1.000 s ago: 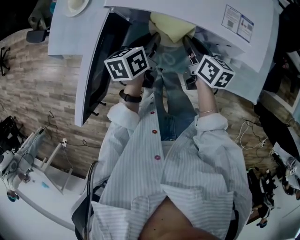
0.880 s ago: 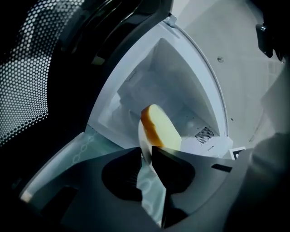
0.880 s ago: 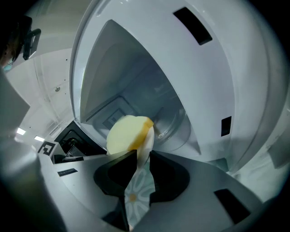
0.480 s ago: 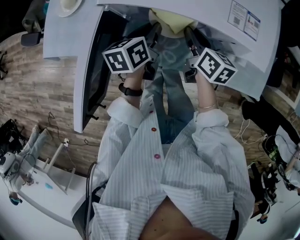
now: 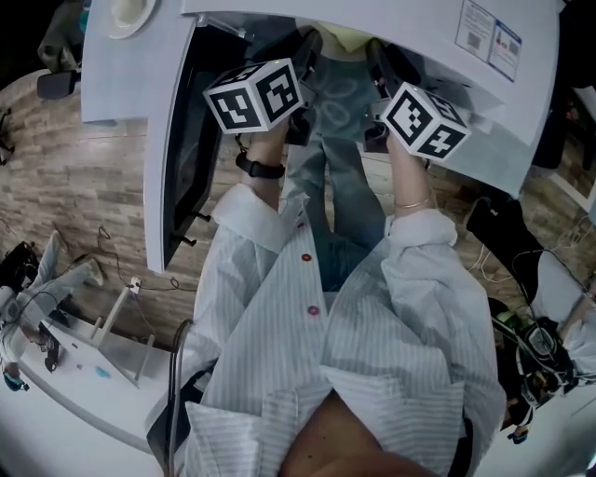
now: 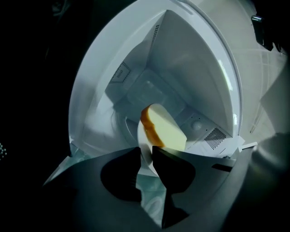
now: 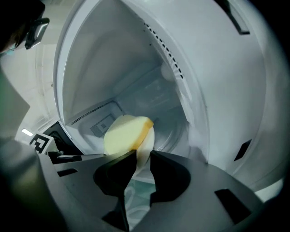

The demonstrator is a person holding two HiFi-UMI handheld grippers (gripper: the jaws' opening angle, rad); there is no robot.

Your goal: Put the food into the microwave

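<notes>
Pushed deeper into the microwave (image 6: 195,68), the left gripper (image 6: 145,153) pinches one rim of the plate (image 6: 141,136) carrying the bread slice (image 6: 165,131), and the right gripper (image 7: 142,156) pinches the opposite rim. Both pairs of jaws have just been easing wider. If the plate is not yet seated, loosening now could drop it and tip the bread off.

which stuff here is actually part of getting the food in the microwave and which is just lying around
In the job:
- bread slice
- white plate under it
- microwave, with its door open

Just lying about:
- white dish on the white surface at the head view's upper left
- white rack at the lower left
</notes>
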